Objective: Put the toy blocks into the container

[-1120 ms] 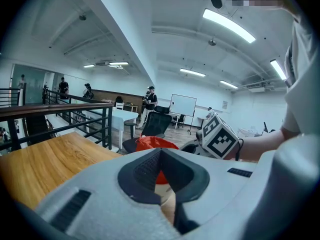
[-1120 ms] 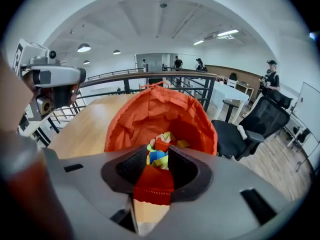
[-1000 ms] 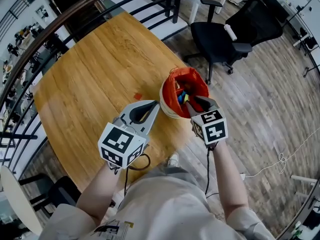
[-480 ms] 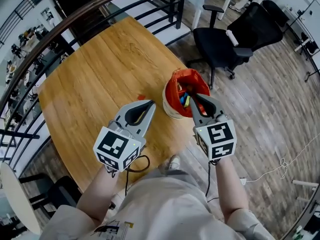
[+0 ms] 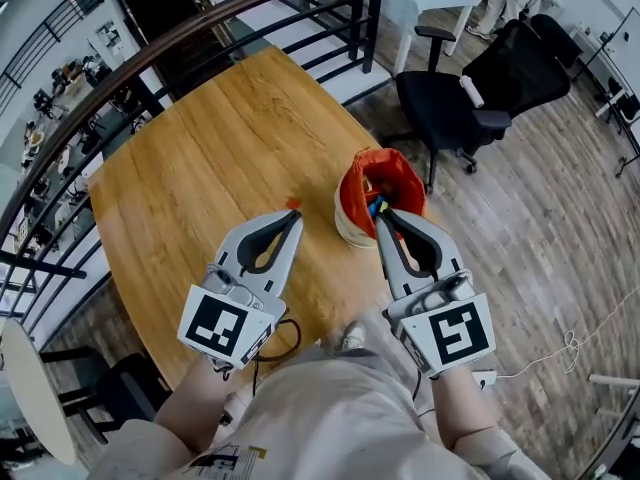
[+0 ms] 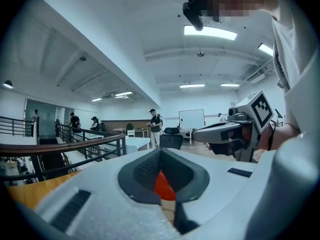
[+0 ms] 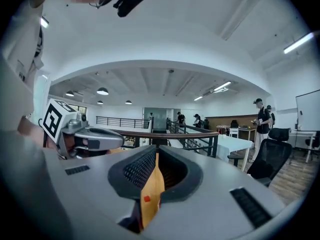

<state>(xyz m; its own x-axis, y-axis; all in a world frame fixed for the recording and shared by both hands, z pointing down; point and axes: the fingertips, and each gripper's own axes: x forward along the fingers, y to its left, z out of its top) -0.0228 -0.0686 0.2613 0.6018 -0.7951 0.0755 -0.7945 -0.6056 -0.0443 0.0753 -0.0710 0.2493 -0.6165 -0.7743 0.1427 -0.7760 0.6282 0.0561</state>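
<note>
A red fabric container (image 5: 351, 190) with a pale base stands near the right edge of the wooden table (image 5: 190, 168). Coloured toy blocks (image 5: 376, 206) lie inside it. One small red block (image 5: 293, 204) lies on the table just beyond my left gripper (image 5: 296, 214), which is shut with nothing in it. Something red (image 6: 165, 186) shows through the slit under its jaws (image 6: 160, 150); I cannot tell what it is. My right gripper (image 5: 379, 216) hangs above the container's near rim. Its jaws have just been closing and meet with nothing between them (image 7: 156, 152).
A black office chair (image 5: 455, 93) stands on the plank floor right of the table. A dark metal railing (image 5: 150, 58) curves round the table's far side. The table's near edge runs just below the container. Several people stand far off in the room (image 6: 154, 126).
Both grippers have risen and drawn back towards the person. The right gripper has come up out of the container and its jaws have shut. The left stays shut.
</note>
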